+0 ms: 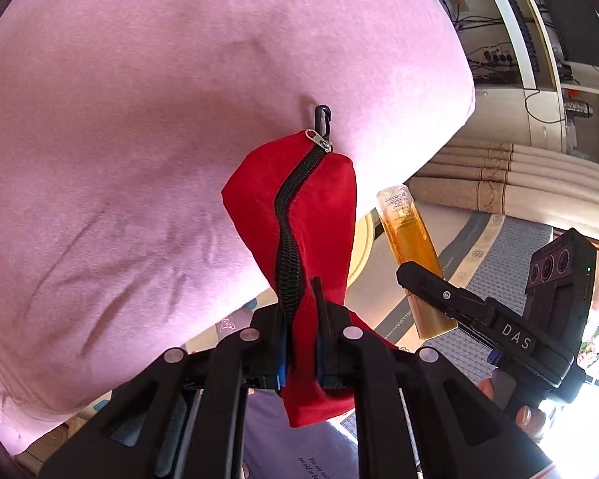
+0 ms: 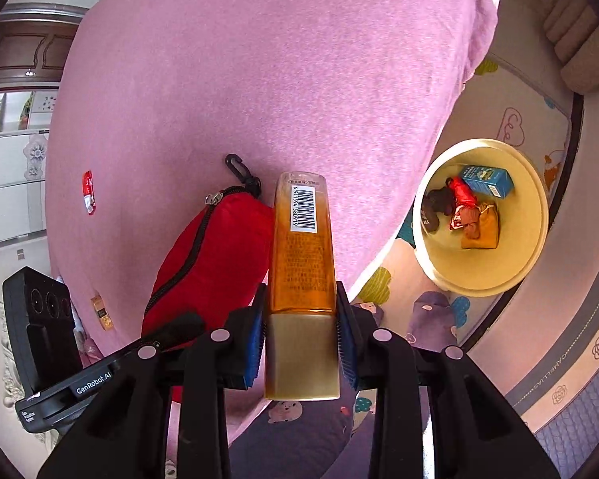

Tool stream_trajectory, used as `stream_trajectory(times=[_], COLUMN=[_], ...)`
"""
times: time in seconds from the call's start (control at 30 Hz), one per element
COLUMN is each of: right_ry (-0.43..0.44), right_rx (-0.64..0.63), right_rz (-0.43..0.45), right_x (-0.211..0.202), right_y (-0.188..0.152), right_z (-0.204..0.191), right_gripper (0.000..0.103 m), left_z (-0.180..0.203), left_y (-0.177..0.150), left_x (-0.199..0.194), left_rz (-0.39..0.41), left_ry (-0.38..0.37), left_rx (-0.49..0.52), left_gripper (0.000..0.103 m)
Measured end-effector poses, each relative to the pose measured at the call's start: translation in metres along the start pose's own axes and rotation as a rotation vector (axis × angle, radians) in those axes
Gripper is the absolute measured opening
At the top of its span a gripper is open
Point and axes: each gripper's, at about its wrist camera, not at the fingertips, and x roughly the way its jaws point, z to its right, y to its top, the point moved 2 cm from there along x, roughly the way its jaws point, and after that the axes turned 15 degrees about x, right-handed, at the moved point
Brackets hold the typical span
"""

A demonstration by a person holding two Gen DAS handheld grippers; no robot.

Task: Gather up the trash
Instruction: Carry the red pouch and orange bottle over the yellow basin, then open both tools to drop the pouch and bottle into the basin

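Observation:
My left gripper (image 1: 301, 311) is shut on a red zippered pouch (image 1: 299, 207) with a black clip, held up in front of the pink bed cover (image 1: 139, 119). The pouch also shows in the right wrist view (image 2: 203, 263). My right gripper (image 2: 301, 319) is shut on an amber bottle (image 2: 301, 255) with a gold cap and a barcode, held beside the pouch. The bottle shows in the left wrist view (image 1: 411, 235), with my right gripper (image 1: 431, 283) on it. A cream round bin (image 2: 535, 247) stands on the floor to the right, holding a blue box (image 2: 487, 179) and wrappers.
A red wrapper (image 2: 88, 191) and a small yellow packet (image 2: 102, 311) lie on the pink cover at the left. A patterned play mat (image 2: 519, 127) covers the floor around the bin. A mattress edge (image 2: 571, 379) runs along the right. Shelves and cables (image 1: 539, 60) stand behind.

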Motion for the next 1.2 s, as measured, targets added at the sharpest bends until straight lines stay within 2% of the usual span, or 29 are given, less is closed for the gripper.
stream_trajectory(times=[0.17, 0.37, 0.57, 0.6, 0.63, 0.67, 0.7, 0.73, 0.77, 0.87, 1.2], right_ry=[0.019, 0.016, 0.006, 0.011, 0.02, 0.027, 0.034, 0.045, 0.061, 0.078, 0.057], right_rx=[0.07, 0.155, 0.215, 0.22, 0.227, 0.237, 0.25, 0.263, 0.271, 0.283, 0.235], right_rz=[0.03, 0.044, 0.042, 0.042, 0.04, 0.042, 0.046, 0.048, 0.045, 0.04, 0.01], right_x=[-0.034, -0.055, -0.061, -0.061, -0.062, -0.062, -0.064, -0.065, -0.066, -0.066, -0.061], right_y=[0.014, 0.03, 0.046, 0.048, 0.05, 0.052, 0.053, 0.055, 0.056, 0.058, 0.053], right_z=[0.066, 0.137, 0.188, 0.191, 0.195, 0.198, 0.202, 0.205, 0.208, 0.213, 0.193], right_gripper=[0.031, 0.031, 0.031, 0.031, 0.031, 0.031, 0.034, 0.037, 0.044, 0.044, 0.044], left_z=[0.061, 0.128, 0.165, 0.168, 0.168, 0.169, 0.172, 0.173, 0.175, 0.176, 0.157], left_y=[-0.004, -0.012, -0.014, -0.015, -0.015, -0.015, -0.014, -0.013, -0.013, -0.011, -0.016], left_x=[0.039, 0.092, 0.135, 0.139, 0.141, 0.143, 0.144, 0.143, 0.142, 0.143, 0.122], left_rz=[-0.061, -0.134, -0.202, -0.213, -0.226, -0.227, -0.221, -0.213, -0.21, -0.217, -0.199], left_ry=[0.0, 0.024, 0.075, 0.075, 0.071, 0.057, 0.048, 0.052, 0.066, 0.109, 0.145], left_rx=[0.08, 0.181, 0.253, 0.262, 0.264, 0.258, 0.249, 0.249, 0.258, 0.274, 0.267], left_gripper=[0.01, 0.01, 0.01, 0.014, 0.034, 0.048, 0.071, 0.077, 0.077, 0.077, 0.078])
